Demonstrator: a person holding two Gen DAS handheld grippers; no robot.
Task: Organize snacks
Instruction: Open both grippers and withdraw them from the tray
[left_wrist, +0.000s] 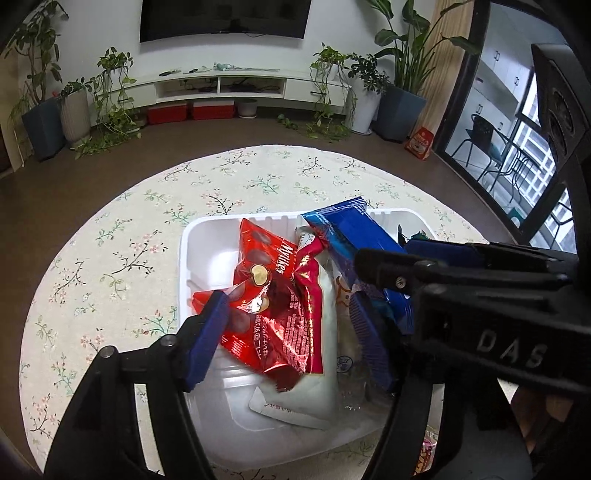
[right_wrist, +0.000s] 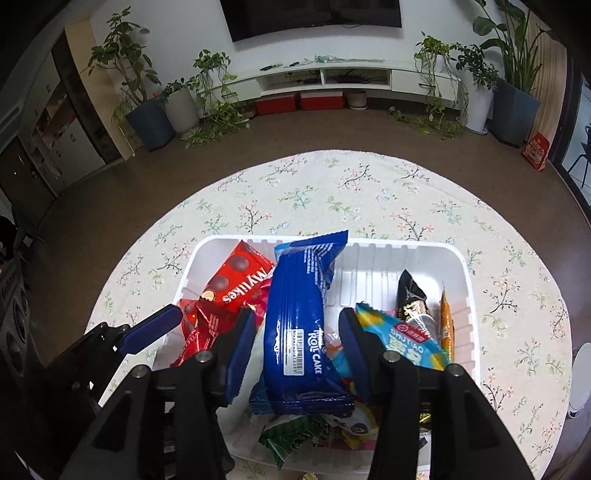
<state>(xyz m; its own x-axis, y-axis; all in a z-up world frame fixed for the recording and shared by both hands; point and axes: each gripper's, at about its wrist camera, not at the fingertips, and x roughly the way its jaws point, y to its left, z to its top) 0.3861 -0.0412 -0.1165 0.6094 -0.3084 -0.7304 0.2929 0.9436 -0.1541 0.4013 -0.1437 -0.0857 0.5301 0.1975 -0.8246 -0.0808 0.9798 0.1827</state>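
Observation:
A white tray (left_wrist: 192, 240) on the round floral table holds several snack packs. In the left wrist view, my left gripper (left_wrist: 288, 332) is open, its jaws standing either side of a red Mylikes pack (left_wrist: 266, 295) and a white pouch (left_wrist: 325, 369). In the right wrist view, my right gripper (right_wrist: 297, 350) is open around a blue Roll Cake pack (right_wrist: 299, 321) that lies in the tray (right_wrist: 458, 269). The Mylikes pack (right_wrist: 232, 284) lies to its left. The right gripper crosses the right of the left wrist view (left_wrist: 461, 273).
A black packet (right_wrist: 410, 295), an orange stick (right_wrist: 447, 325) and a teal-yellow pack (right_wrist: 410, 339) lie at the tray's right. Green wrappers (right_wrist: 291, 435) lie at the near edge. The tablecloth (right_wrist: 332, 192) stretches behind the tray. A white object (right_wrist: 581, 376) sits at the right.

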